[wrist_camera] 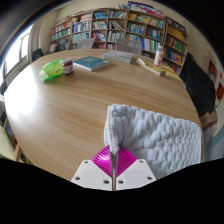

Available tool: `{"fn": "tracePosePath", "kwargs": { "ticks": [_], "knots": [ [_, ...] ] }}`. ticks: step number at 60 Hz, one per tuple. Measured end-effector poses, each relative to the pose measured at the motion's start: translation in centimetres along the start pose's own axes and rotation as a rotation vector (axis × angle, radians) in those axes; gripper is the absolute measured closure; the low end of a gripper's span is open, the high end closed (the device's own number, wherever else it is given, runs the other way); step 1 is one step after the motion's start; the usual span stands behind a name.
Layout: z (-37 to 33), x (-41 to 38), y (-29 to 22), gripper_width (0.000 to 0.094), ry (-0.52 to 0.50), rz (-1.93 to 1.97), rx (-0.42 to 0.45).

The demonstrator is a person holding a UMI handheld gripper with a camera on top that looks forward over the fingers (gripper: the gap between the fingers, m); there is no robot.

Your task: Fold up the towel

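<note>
One view rides the gripper (114,160), close above the wooden table (60,110), facing distant bookshelves (120,28).

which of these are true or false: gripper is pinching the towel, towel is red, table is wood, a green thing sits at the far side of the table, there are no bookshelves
1. The gripper is pinching the towel: true, both fingers press a corner of it.
2. The towel is red: false, it is light grey.
3. The table is wood: true.
4. A green object sits at the table's far side: true.
5. There are no bookshelves: false, bookshelves line the back wall.
</note>
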State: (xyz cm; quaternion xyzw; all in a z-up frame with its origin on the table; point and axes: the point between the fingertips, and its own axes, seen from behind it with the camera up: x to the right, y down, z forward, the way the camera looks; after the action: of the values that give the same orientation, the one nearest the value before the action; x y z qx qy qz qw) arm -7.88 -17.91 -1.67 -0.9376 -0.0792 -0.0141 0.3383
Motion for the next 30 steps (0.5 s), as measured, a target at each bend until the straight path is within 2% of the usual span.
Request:
{"fn": "tracePosePath", "kwargs": {
  "ticks": [4,12,19,25,30],
  "knots": [
    [-0.8,0.1,-0.9,0.0920,-0.030,0.085,0.004],
    [-5.6,3.7,-7.1,0.0919,-0.079,0.141,0.126],
    [-9.3,10.2,-10.0,0.0915,-0.094,0.216,0.185],
    [-9.9,17.6,-8.3,0.0905,-0.050,0.239,0.168],
    [-8.8,22.4,-4.7,0.0899,-0.006,0.274,0.094]
  ]
}}
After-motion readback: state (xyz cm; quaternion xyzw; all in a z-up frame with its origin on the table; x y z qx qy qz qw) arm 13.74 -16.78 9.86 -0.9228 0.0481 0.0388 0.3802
